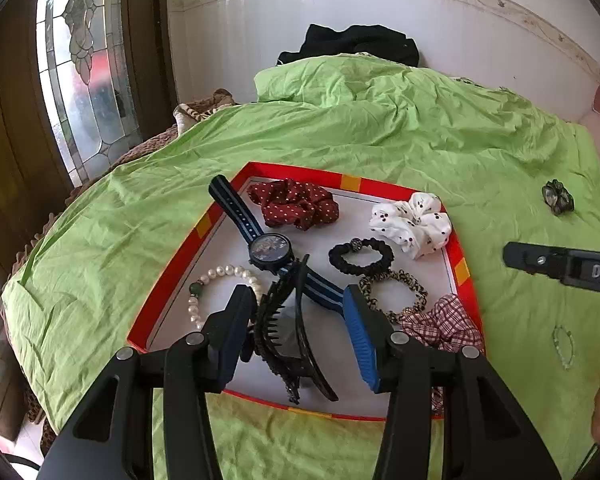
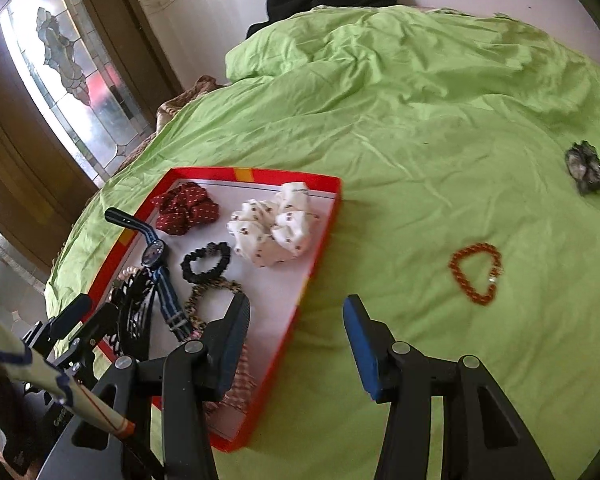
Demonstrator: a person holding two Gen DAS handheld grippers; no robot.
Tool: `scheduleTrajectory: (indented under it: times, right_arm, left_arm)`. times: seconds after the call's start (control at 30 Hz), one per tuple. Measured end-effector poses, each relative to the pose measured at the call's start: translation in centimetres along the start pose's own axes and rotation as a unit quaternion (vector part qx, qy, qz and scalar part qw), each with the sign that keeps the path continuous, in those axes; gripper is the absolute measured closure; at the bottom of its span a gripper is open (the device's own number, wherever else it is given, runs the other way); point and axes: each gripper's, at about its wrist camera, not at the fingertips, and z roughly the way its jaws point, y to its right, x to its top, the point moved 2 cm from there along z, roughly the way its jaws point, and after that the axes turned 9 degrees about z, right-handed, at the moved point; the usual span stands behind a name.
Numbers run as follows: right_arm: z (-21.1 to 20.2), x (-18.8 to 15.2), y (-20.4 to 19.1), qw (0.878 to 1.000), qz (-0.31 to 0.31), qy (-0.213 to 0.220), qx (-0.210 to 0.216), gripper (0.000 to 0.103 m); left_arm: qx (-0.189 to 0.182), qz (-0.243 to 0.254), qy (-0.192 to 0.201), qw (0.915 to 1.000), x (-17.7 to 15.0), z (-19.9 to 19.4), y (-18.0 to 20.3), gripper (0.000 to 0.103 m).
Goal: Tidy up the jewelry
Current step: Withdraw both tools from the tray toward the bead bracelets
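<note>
- Most pieces already sit in the red tray (image 1: 168, 280): watch (image 1: 271, 249), pearl bracelet (image 1: 204, 284), black hair claw (image 1: 284, 332), and five scrunchies.
- Your left gripper (image 1: 300, 308) hangs spread over the claw, its pads clear of it.
- Your right gripper (image 2: 296, 320) is spread and empty, just right of the tray.
- Left to collect, right of the tray: orange bead bracelet (image 2: 476, 274), dark scrunchie (image 2: 588, 172), pale bracelet (image 1: 563, 346).

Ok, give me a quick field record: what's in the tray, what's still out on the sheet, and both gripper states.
tray: red-rimmed tray on green sheet
in tray: watch, pearl bracelet, black hair claw, five scrunchies
left on sheet: orange bead bracelet, dark scrunchie, pale bead bracelet
left gripper: open, over hair claw
right gripper: open, empty, at the tray's right edge
</note>
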Motion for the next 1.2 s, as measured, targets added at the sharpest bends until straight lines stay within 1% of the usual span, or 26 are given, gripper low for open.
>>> scheduleTrajectory:
  times: [0.17, 0.37, 0.6, 0.73, 0.87, 0.97, 1.13, 1.2]
  right_arm:
    - [-1.3, -0.4, 1.9, 1.0, 0.011, 0.007, -0.007, 0.048]
    - [-2.5, -1.5, 4.7, 0.999, 0.018, 0.01, -0.028, 0.048]
    - [-4.2, -2.4, 9.0, 0.997, 0.052, 0.016, -0.045, 0.048]
    - [-5.2, -3.0, 11.5, 0.996, 0.073, 0.02, -0.056, 0.045]
    - [-6.0, -3.7, 14.0, 0.993, 0.09, 0.02, -0.067, 0.045]
    - [-6.7, -4.5, 16.0, 0.991, 0.108, 0.022, -0.076, 0.044]
    - [-7.2, -5.9, 18.6, 0.988, 0.128, 0.021, -0.09, 0.044]
    - [-7.4, -6.4, 19.4, 0.987, 0.134, 0.019, -0.088, 0.044]
  left_arm:
    - [0.002, 0.003, -0.001, 1.0, 0.0, 0.0, 0.2, 0.056]
    - [0.009, 0.006, -0.004, 0.9999, -0.3, 0.2, 0.1, 0.054]
    - [0.018, 0.015, -0.009, 0.9997, -0.5, 0.4, 0.4, 0.054]
    - [0.02, 0.024, -0.011, 0.9995, -0.5, 0.6, 0.8, 0.054]
    - [0.023, 0.029, -0.01, 0.9993, -0.4, 0.5, 1.3, 0.054]
    - [0.028, 0.032, 0.005, 0.9991, -0.2, -0.2, 1.6, 0.053]
    - [0.032, 0.044, 0.049, 0.9973, 0.2, -2.5, 2.6, 0.053]
    - [0.028, 0.046, 0.054, 0.9971, 0.3, -3.1, 3.1, 0.053]
